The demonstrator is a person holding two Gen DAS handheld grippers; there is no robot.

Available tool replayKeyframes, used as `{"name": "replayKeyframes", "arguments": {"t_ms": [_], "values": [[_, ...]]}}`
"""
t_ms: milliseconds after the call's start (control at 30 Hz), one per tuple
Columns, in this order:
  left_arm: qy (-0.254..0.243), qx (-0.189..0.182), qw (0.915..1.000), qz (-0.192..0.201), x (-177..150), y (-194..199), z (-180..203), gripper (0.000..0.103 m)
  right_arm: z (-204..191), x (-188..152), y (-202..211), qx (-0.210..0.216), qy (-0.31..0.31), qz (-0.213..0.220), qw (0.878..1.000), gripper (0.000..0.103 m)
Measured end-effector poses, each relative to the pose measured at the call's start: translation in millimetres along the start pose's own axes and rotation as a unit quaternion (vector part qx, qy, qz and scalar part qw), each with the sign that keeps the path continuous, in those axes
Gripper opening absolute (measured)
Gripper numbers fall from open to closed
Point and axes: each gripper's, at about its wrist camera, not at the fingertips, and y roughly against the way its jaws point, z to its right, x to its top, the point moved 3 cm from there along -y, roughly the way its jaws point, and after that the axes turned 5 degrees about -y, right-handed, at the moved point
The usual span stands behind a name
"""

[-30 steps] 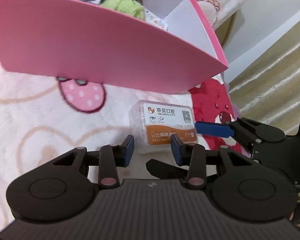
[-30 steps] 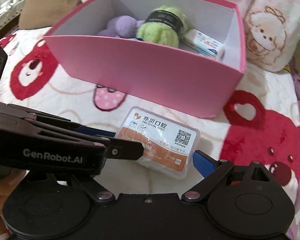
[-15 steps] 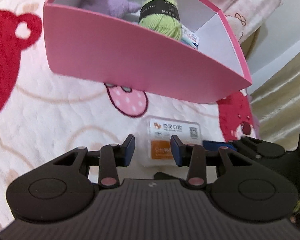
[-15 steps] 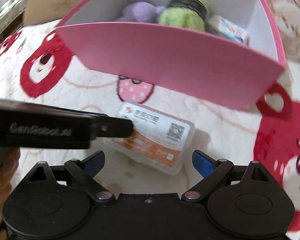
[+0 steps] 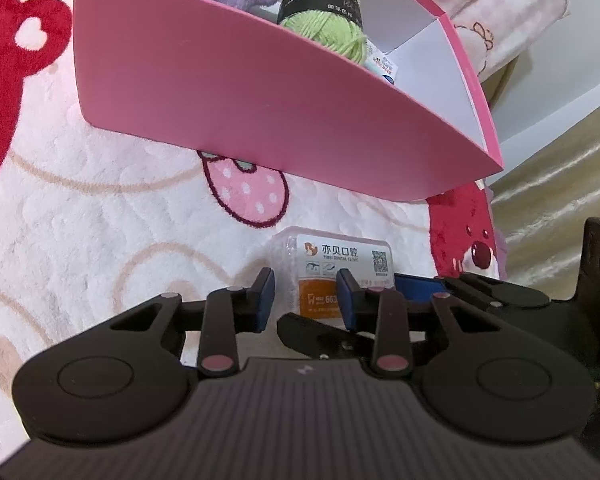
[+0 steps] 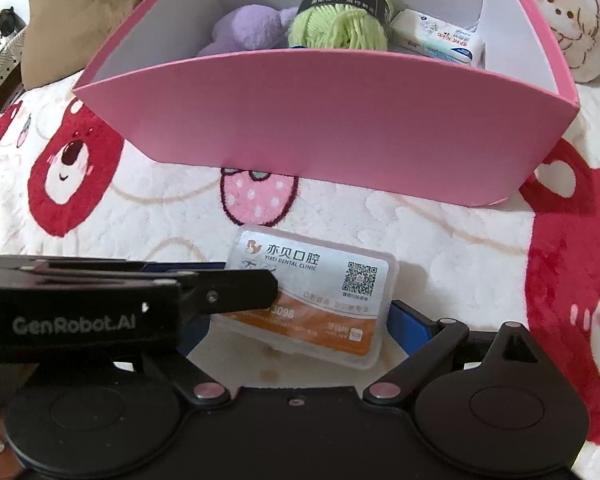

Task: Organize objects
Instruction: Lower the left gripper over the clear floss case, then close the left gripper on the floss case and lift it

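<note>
My left gripper (image 5: pixel 305 296), bottom centre of its own view, has its jaws narrow and closing. The clear plastic case (image 5: pixel 332 270) with the white-and-orange dental-clinic label lies just beyond the blue pads; its lower half is hidden behind my fingers, so I cannot tell whether the pads touch it.

Right-wrist view: the same case (image 6: pixel 320 300) lies flat on the fleece blanket (image 6: pixel 440 240), centre-low in the frame, between my right gripper's (image 6: pixel 296 324) widely spread jaws. The right blue pad (image 6: pixel 410 326) sits just beside the case's right end; contact unclear. The left pad is almost wholly hidden behind the left gripper's black body, which crosses in from the left edge and covers the case's left part and some label print.

Pink box (image 6: pixel 340 120) stands on the blanket in the upper half of both views, near the case but apart from it. Its near wall hides the lower parts of what is inside: a purple plush (image 6: pixel 248 28), a green yarn ball (image 6: pixel 340 28) with a black band, and a small white pack (image 6: pixel 436 36) at the right. Box floor not visible.

A pale cushion (image 6: pixel 560 12) is cut off at the upper right.
</note>
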Motion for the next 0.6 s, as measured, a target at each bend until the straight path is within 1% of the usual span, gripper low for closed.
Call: {"name": "replayKeyframes", "arguments": {"t_ms": [233, 400, 600], "values": [[0.018, -0.004, 0.9998, -0.007, 0, -4, -4, 0.032, 0, 0, -6, -0.012, -0.009, -0.004, 1.000, 0.097], [0.036, -0.022, 0.9990, -0.016, -1, -1, -4, 0.031, -5, -5, 1, -0.024, 0.013, -0.003, 1.000, 0.097], [0.005, -0.017, 0.9996, -0.021, -6, 10, 13, 0.031, -6, -10, 16, -0.033, 0.023, -0.001, 0.999, 0.097]]}}
